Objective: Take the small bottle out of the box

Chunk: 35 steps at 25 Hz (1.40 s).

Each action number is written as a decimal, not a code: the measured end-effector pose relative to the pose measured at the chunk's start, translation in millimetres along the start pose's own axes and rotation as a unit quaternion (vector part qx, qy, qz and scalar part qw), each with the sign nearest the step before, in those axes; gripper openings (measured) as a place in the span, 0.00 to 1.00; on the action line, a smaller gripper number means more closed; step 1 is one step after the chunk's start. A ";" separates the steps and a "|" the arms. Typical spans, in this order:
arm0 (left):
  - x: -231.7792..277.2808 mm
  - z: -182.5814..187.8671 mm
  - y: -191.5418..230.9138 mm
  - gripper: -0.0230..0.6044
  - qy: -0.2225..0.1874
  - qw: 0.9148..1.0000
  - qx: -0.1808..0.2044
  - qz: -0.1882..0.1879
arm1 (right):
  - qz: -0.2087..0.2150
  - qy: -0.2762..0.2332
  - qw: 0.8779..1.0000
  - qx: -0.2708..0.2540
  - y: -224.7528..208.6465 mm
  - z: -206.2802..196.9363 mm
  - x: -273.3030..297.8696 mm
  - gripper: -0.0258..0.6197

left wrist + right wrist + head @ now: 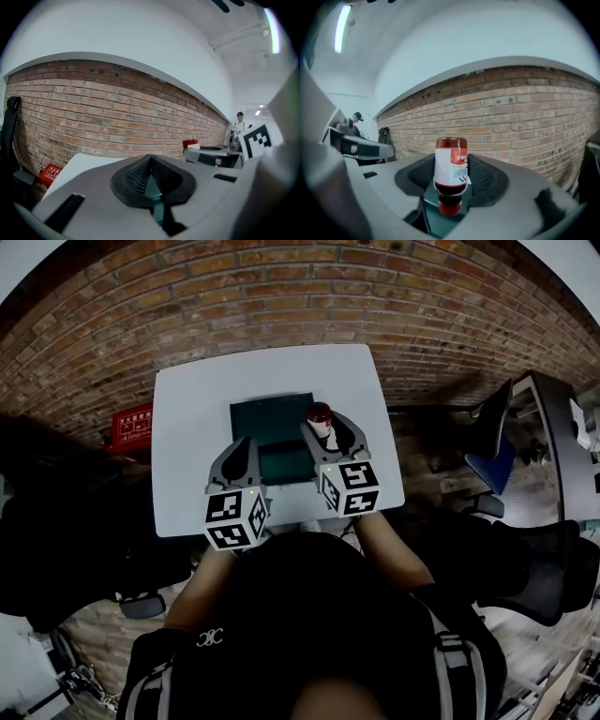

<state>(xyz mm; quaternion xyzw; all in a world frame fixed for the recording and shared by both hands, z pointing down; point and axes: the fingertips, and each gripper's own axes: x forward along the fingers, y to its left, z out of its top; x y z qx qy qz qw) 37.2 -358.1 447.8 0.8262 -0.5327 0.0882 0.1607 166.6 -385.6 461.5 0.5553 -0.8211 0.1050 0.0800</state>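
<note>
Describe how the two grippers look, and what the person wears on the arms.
The left gripper and right gripper are alike: grey moulded shells, jaws lined with black ribbed pads. Each carries a cube of black-and-white square markers at its rear. No cables show. The person wears a dark top; the forearms are bare.

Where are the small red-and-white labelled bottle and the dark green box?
small red-and-white labelled bottle (449, 169): right gripper view, on its label.
dark green box (269, 421): head view, on its bare middle.
</note>
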 end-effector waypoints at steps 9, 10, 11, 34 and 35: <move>5.6 13.4 2.8 0.05 -0.024 1.000 0.009 0.004 | -0.117 -0.101 0.988 -0.009 -27.6 36.7 -44.3 0.37; 6.2 15.5 3.0 0.05 -0.027 1.000 0.008 0.004 | -0.121 -0.101 0.988 -0.004 -30.3 34.0 -46.2 0.37; 7.1 16.7 2.6 0.05 -0.027 1.000 0.008 0.003 | -0.122 -0.099 0.988 0.000 -32.1 31.3 -47.5 0.37; 4.9 4.6 -10.3 0.05 -0.007 1.000 0.001 -0.027 | -0.095 -0.073 0.992 0.032 -21.8 10.7 -51.9 0.37; 4.6 3.2 -10.5 0.05 -0.005 1.000 0.000 -0.027 | -0.095 -0.071 0.992 0.033 -21.3 9.8 -51.9 0.37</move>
